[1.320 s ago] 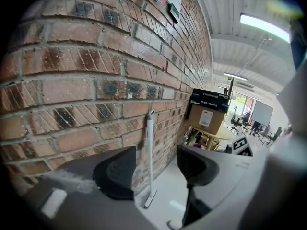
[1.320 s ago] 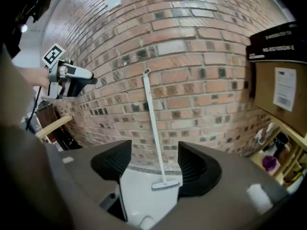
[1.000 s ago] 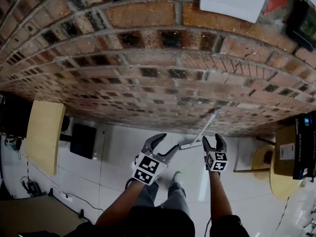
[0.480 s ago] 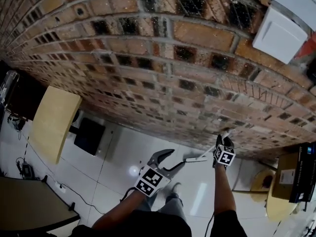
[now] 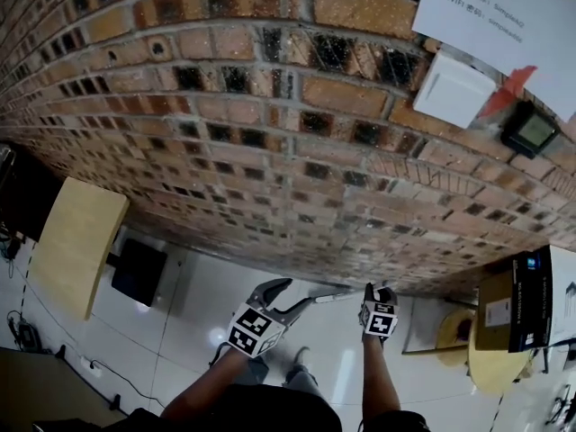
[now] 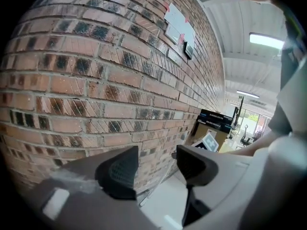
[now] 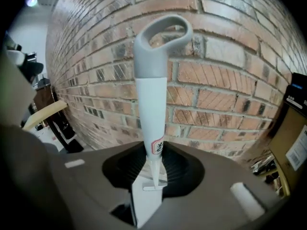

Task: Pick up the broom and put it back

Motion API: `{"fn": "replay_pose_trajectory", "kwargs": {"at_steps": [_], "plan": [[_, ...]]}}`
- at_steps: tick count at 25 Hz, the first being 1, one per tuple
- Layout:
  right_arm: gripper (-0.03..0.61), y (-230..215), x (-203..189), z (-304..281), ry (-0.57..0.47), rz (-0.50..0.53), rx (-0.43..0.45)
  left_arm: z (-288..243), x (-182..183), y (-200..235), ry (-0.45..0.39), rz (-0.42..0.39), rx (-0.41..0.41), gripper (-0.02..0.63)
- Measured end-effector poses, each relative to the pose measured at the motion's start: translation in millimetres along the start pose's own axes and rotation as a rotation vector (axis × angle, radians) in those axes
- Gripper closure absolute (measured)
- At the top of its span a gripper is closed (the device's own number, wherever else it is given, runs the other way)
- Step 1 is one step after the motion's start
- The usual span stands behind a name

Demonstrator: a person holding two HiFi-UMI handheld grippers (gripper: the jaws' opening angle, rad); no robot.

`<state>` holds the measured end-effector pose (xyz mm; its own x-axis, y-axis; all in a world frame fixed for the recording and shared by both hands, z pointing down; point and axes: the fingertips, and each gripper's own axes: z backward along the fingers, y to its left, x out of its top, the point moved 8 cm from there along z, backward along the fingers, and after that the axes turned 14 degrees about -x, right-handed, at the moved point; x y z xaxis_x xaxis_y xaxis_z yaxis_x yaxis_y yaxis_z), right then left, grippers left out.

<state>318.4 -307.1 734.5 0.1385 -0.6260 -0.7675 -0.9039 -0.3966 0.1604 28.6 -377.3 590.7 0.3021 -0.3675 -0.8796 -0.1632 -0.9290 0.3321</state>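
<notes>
1. The right gripper had just closed its jaws on the broom's white handle, near the brick wall. This was probably a firm hold for carrying it back.
2. The left gripper was empty, jaws apart, nearby and free to help.

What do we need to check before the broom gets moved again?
1. Right gripper shut on the broom handle: ok.
2. Handle sits centred in that grip: ok.
3. Left gripper open, with nothing between its jaws: ok.
4. Grey loop at the handle's end clear of the brick wall: cannot tell.
5. Handle's lower part free to move: out of view, cannot tell.
</notes>
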Motion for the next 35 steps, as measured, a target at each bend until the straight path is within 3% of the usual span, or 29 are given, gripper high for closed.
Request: {"fn": "replay_pose_trajectory", "kwargs": {"at_steps": [5, 9, 12, 19, 25, 28, 35], "plan": [[0.472, 1, 35, 73, -0.133, -0.043, -0.021, 19, 22, -1, -0.065, -0.024, 0.014, 0.354], [0.472, -1, 102, 131, -0.315, -0.079, -0.035, 32, 63, -4, -0.129, -0.162, 0.05, 0.307], [0.472, -1, 146, 177, -0.421, -0.104, -0.02, 51, 92, -13, -0.188, -0.228, 0.093, 0.295], [0.472, 8, 228, 261, -0.661, -0.143, -0.039, 83, 146, -14, -0.294, -0.282, 0.233, 0.296], [0.472, 29, 274, 312, -0.771, -0.121, -0.012, 111, 173, -17, -0.323, -0.368, 0.41, 0.295], [0.472, 27, 288, 327, -0.824, -0.149, -0.013, 119, 187, -22, -0.37, -0.364, 0.393, 0.295], [0.472, 29, 311, 336, -0.863, -0.175, 0.035, 125, 193, -33, -0.391, -0.349, 0.374, 0.296]]}}
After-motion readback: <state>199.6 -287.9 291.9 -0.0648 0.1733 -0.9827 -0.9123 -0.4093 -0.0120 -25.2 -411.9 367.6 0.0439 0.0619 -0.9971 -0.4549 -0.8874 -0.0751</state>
